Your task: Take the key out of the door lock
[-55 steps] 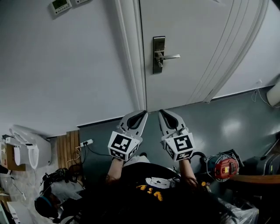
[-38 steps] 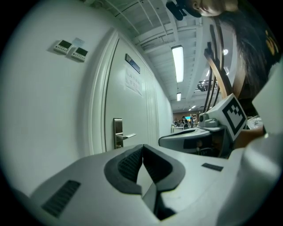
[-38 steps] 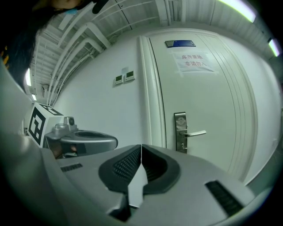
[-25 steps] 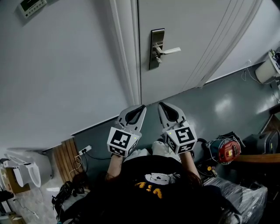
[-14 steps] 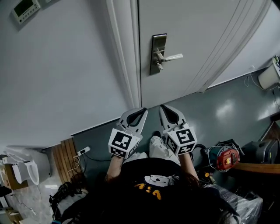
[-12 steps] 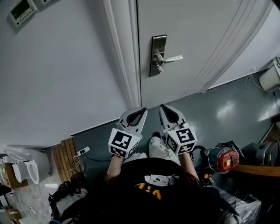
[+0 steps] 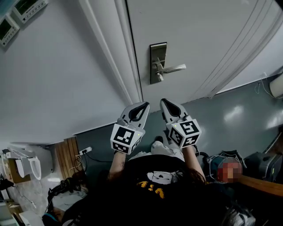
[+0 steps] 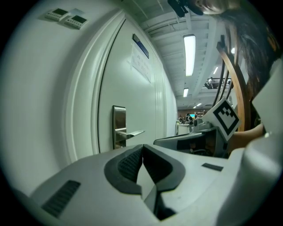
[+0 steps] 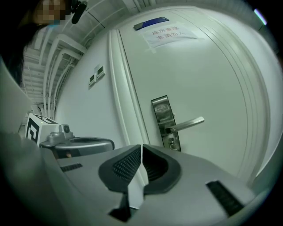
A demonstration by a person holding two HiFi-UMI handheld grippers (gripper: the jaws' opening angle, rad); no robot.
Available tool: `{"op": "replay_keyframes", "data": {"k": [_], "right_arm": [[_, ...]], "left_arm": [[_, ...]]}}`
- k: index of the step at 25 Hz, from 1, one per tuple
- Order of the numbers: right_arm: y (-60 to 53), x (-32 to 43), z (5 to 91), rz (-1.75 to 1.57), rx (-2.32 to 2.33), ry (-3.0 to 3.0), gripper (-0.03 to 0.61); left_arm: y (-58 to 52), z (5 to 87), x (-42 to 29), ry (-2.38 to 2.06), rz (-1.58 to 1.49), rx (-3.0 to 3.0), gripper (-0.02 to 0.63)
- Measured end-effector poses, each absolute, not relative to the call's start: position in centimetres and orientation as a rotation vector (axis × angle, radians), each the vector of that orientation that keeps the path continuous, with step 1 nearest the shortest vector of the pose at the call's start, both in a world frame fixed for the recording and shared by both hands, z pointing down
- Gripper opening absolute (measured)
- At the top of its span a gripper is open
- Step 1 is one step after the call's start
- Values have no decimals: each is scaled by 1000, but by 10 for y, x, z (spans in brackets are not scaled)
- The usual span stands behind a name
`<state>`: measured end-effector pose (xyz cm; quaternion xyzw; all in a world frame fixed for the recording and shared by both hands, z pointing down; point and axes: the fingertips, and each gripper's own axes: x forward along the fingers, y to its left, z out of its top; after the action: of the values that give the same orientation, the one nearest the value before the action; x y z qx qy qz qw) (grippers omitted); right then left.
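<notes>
A steel lock plate (image 7: 158,63) with a lever handle (image 7: 171,69) sits on the white door (image 7: 203,39). A small key (image 7: 159,78) sticks out of the lock below the lever; it shows as a small dot in the keyhole (image 9: 171,142) in the right gripper view. Both grippers hang side by side below the lock, well short of the door. My left gripper (image 7: 144,105) (image 8: 142,147) is shut and empty. My right gripper (image 7: 163,102) (image 9: 141,147) is shut too, with nothing between its pads, and points toward the lock plate (image 9: 165,121).
The door frame (image 7: 128,57) runs left of the lock. Wall control panels (image 7: 26,11) hang at the upper left. A power strip (image 7: 86,150) and wooden slats (image 7: 70,152) lie on the grey floor at left. Equipment cases (image 7: 265,165) stand at right. A paper notice (image 9: 170,33) is on the door.
The head view has swung and come closer to the door, so the lock looks bigger. Both grippers have risen a little toward it and stay shut.
</notes>
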<state>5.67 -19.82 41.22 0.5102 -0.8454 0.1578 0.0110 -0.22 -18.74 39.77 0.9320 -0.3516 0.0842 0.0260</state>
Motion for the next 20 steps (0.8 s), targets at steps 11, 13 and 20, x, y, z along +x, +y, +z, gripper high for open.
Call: {"op": "replay_keyframes", "data": {"k": [11,13,20], "right_arm": [[-233,75,425,708,1529,-2726,8],[-237,80,427,734,1522,-2733,8],[-265,91,449,856,1538,-2714,9]], "left_arm": [[-212,402,20,-1137,325,2860,8],[-215,403,25,-1140,328,2859,8],[-224,414,33,-1151,357,2844,8]]}}
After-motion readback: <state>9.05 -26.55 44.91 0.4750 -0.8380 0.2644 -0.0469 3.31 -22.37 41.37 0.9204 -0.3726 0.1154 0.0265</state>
